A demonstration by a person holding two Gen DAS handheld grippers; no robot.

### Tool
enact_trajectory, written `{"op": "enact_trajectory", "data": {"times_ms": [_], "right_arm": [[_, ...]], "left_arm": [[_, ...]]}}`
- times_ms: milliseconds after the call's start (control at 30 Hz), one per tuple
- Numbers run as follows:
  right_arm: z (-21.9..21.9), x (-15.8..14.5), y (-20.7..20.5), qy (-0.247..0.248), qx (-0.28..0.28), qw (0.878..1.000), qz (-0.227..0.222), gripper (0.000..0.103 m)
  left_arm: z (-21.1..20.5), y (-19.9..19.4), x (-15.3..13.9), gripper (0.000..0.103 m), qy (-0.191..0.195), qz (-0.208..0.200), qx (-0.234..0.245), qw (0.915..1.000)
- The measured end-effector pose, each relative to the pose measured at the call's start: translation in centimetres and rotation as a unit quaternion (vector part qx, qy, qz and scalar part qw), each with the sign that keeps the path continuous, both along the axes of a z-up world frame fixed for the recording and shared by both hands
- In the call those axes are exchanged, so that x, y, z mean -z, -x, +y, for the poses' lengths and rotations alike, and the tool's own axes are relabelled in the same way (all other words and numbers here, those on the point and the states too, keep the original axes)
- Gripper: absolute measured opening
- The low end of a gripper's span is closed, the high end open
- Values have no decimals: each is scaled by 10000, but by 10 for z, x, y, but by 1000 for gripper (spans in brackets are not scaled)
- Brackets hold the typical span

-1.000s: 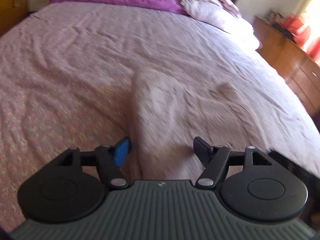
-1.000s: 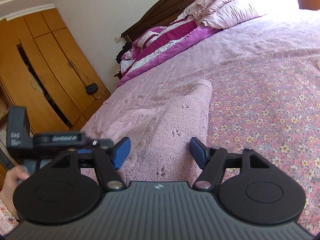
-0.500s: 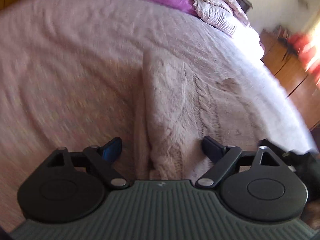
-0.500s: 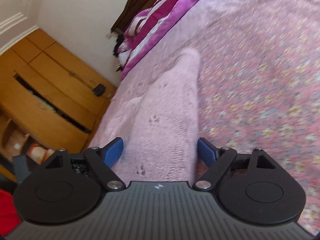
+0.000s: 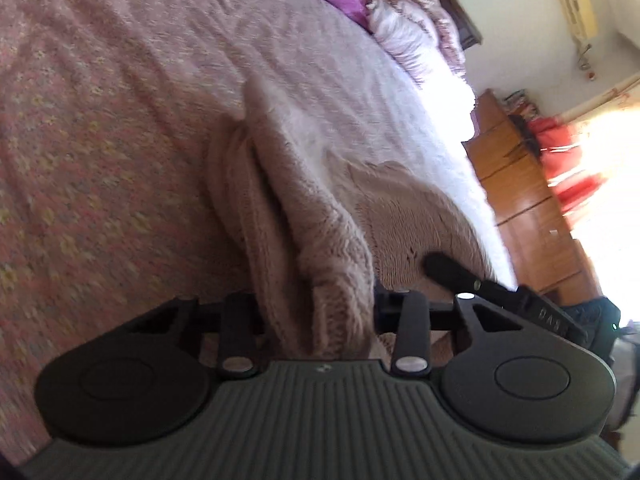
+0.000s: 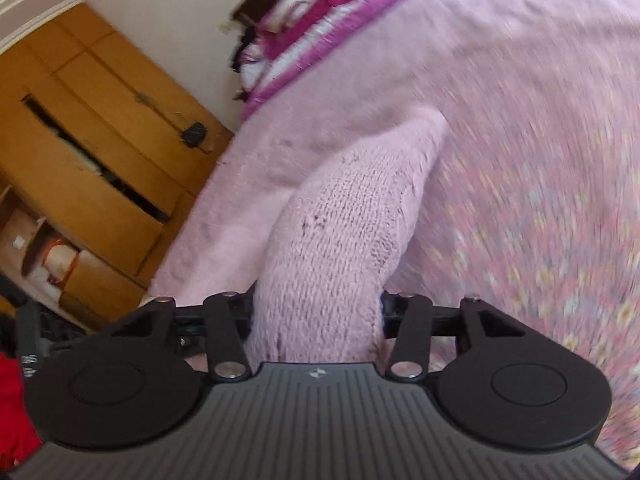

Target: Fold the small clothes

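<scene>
Knitted pink sweater (image 6: 344,240): one; your left gripper (image 5: 320,312) and right gripper (image 6: 316,312) just closed, clamping its bunched edge, previously flat.

Your garment (image 6: 344,236) is coarse pink knit wool, fuzzy and matt. The bed (image 6: 540,128) carries soft printed floral cloth. Your left tool (image 5: 318,312) shows matt black ribbed plastic. The wardrobe (image 6: 100,152) is smooth, lightly glossy wood.

Daylit, motion-blurred, window glare, fisheye-warped.
</scene>
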State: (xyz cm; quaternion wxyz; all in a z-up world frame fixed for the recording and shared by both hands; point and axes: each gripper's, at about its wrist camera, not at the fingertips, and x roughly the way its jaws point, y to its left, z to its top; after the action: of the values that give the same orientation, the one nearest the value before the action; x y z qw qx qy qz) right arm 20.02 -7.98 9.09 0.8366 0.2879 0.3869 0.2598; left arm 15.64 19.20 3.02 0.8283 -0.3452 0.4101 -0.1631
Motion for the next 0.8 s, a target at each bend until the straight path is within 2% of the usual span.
{"op": "enact_trajectory", "data": {"times_ms": [133, 267, 367, 467, 533, 600, 667, 800], "right_arm": [[-20, -33, 15, -22, -128, 9999, -15, 52], [-48, -48, 49, 69, -118, 9999, -73, 53], [-65, -51, 82, 240, -108, 9995, -153, 53], [-77, -34, 116, 497, -109, 9986, -124, 54], [-81, -16, 132, 636, -36, 9979, 82, 55], [-87, 0, 143, 773, 148, 9967, 193, 60], [-92, 11, 156, 858, 393, 9954, 148, 64], [-97, 13, 182, 804, 666, 9945, -81, 68]], "left_arm": [[-14, 19, -9, 39, 468, 54, 192, 9987], [-37, 45, -18, 39, 477, -53, 404, 9980], [-60, 69, -20, 39, 20, -168, 588, 9981], [-75, 94, -12, 41, -527, -132, 697, 9961], [-83, 104, -4, 46, -972, -47, 622, 9933], [-88, 111, 2, 58, -1365, -48, 574, 9890], [-88, 123, 3, 65, -1652, -153, 475, 9850], [-85, 139, -1, 69, -2005, -240, 390, 9786]]}}
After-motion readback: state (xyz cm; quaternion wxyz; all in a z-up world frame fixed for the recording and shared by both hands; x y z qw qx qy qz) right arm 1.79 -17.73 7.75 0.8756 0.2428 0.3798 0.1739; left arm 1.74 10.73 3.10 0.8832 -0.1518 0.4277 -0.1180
